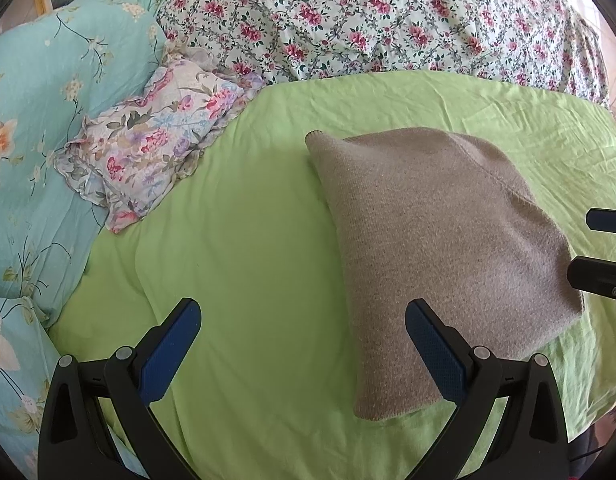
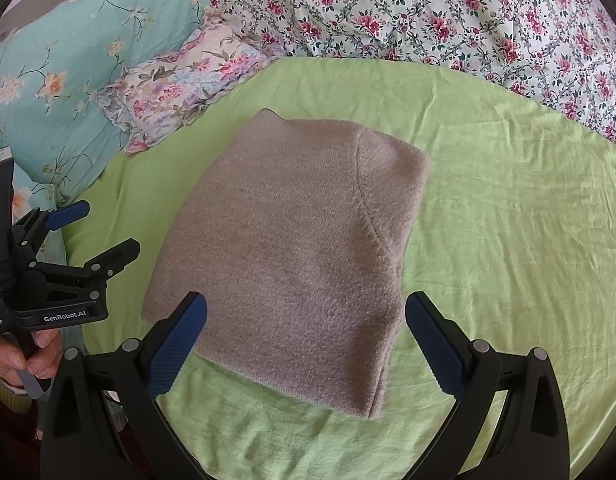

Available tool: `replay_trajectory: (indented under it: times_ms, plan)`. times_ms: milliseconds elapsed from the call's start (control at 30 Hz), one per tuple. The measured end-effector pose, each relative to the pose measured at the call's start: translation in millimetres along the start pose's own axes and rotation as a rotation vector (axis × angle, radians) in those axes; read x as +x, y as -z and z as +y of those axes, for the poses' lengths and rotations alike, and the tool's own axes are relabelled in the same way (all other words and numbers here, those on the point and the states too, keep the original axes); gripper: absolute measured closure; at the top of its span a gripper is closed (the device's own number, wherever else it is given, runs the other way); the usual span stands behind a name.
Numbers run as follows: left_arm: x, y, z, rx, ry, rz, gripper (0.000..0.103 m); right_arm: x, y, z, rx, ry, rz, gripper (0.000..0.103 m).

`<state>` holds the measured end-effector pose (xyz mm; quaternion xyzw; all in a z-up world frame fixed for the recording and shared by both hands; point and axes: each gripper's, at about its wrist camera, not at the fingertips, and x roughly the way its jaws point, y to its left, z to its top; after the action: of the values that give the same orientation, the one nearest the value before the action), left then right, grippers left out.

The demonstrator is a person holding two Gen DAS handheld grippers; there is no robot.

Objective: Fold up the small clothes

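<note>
On the bed, a green sheet (image 2: 507, 240) carries a grey knitted garment (image 2: 292, 256), already folded into a compact rectangle; judging by this, little remains beyond a final tidy. Left gripper (image 1: 304, 344) and right gripper (image 2: 306, 340) both hang above it, jaws wide and empty. "GenRobot.AI" is printed on the left gripper's body.

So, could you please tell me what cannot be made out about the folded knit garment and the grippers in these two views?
- Folded knit garment: inner layers, sleeves and underside hidden by its own top layer, both views.
- Right gripper: cut off by the left wrist view's right edge; only the finger ends show.
- Hand holding the left gripper: cut by the right wrist view's left edge.
</note>
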<state>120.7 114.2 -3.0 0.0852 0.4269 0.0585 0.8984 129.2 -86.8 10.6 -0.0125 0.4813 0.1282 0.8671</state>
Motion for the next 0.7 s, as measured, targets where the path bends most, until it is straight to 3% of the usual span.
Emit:
replay_trajectory:
  times_ms: [700]
  plan:
    - [0.9, -6.8, 0.3, 0.018, -0.005, -0.009, 0.001, -0.3, -6.2, -1.1, -0.004, 0.002, 0.001, 0.003]
